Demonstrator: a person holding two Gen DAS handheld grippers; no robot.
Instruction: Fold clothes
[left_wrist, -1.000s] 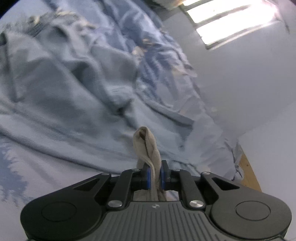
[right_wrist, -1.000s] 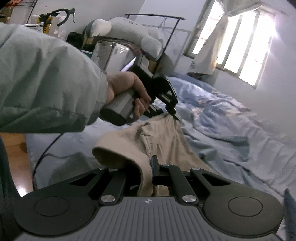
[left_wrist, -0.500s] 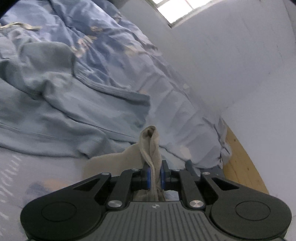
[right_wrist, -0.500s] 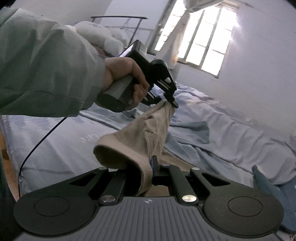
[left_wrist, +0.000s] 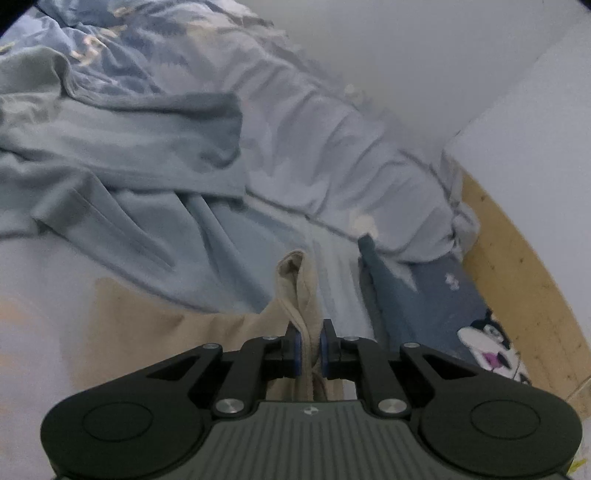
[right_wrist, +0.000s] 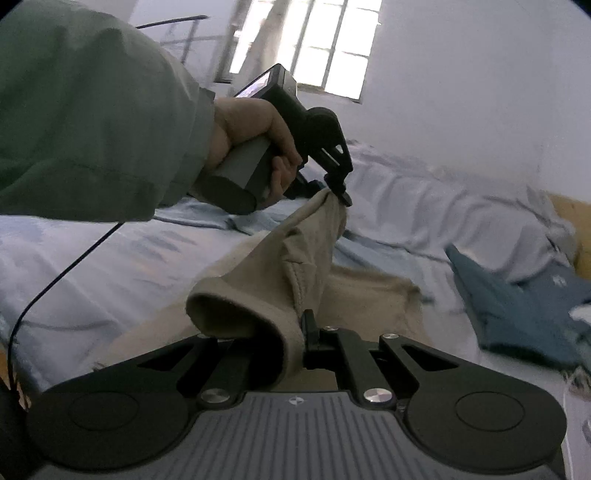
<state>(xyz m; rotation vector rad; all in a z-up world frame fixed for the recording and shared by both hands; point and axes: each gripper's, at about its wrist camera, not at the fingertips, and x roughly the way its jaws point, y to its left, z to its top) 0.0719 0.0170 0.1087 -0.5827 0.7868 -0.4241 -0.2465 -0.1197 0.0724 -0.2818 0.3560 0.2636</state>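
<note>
Between my two grippers hangs the beige garment (right_wrist: 310, 254), one edge of it stretched from the right gripper (right_wrist: 303, 334) at 6 o'clock in the right wrist view up to the left gripper (right_wrist: 341, 192) at about 12 o'clock, so that held edge runs along the 6-to-12 line and slopes upward away from me. Both grippers are clamped on cloth: the left gripper (left_wrist: 309, 349) pinches a bunched fold and a drawstring-like cord between its blue pads, and the right one bites a rolled hem. Below the held edge the rest of the beige cloth drops and trails onto the bed (right_wrist: 92, 258), lying toward 7 to 8 o'clock in the left wrist view. I judge the next move depends on that slope, since the edge must come level and taut before I lay it down; my right gripper is the lower of the two ends. Counting: two grippers, one beige garment in hand, one pale blue-grey garment (left_wrist: 122, 177) crumpled at 10 o'clock in the left view, one dark blue garment (right_wrist: 517, 302) at 3 o'clock in the right view, and my left hand (right_wrist: 255, 136) with its grey-green sleeve (right_wrist: 92, 122).
</note>
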